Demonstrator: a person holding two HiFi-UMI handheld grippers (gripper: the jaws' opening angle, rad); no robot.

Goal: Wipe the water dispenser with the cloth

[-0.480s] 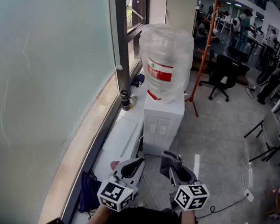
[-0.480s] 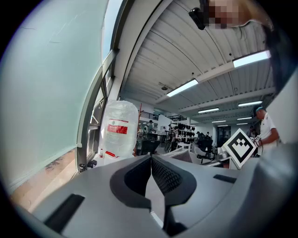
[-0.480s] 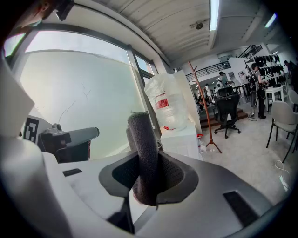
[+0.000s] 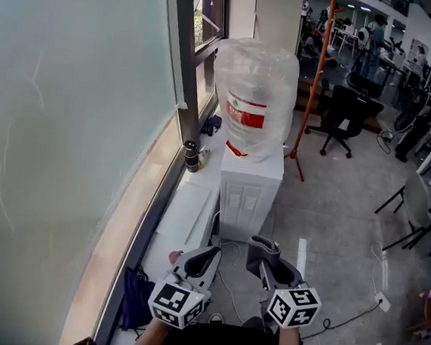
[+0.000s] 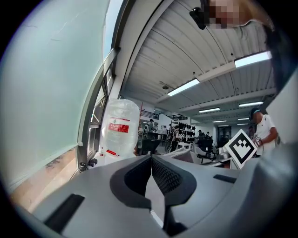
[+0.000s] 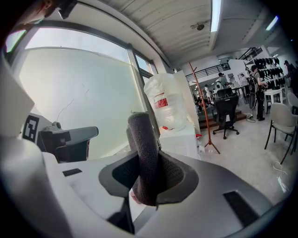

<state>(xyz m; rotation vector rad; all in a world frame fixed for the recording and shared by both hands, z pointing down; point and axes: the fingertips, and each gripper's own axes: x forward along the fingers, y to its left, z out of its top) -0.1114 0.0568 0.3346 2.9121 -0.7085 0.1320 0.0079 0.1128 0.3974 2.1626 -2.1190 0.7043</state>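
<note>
Your left gripper [image 4: 209, 252] has its fingers [image 5: 164, 175] pressed together with nothing between them; in the left gripper view they meet in a single seam. Your right gripper [image 4: 268, 255] has its fingers clamped on the cloth [image 6: 143, 148], a dark grey roll that stands upright between them and rises above their tips. Both grippers hang low in front of you, side by side and apart from each other, over the floor [image 4: 333, 210].

The water dispenser [image 4: 250, 188] stands ahead of them on the floor. Its left side is against the edge of the white ledge [image 4: 185, 210] that runs under the window [image 4: 69, 116]. A clear bottle [image 4: 255, 88] with a red label sits on its top. The cloth is well apart from the dispenser. An orange coat stand [image 4: 314, 71] rises just right of the bottle, with a black office chair [image 4: 349, 109] beyond it.
</note>
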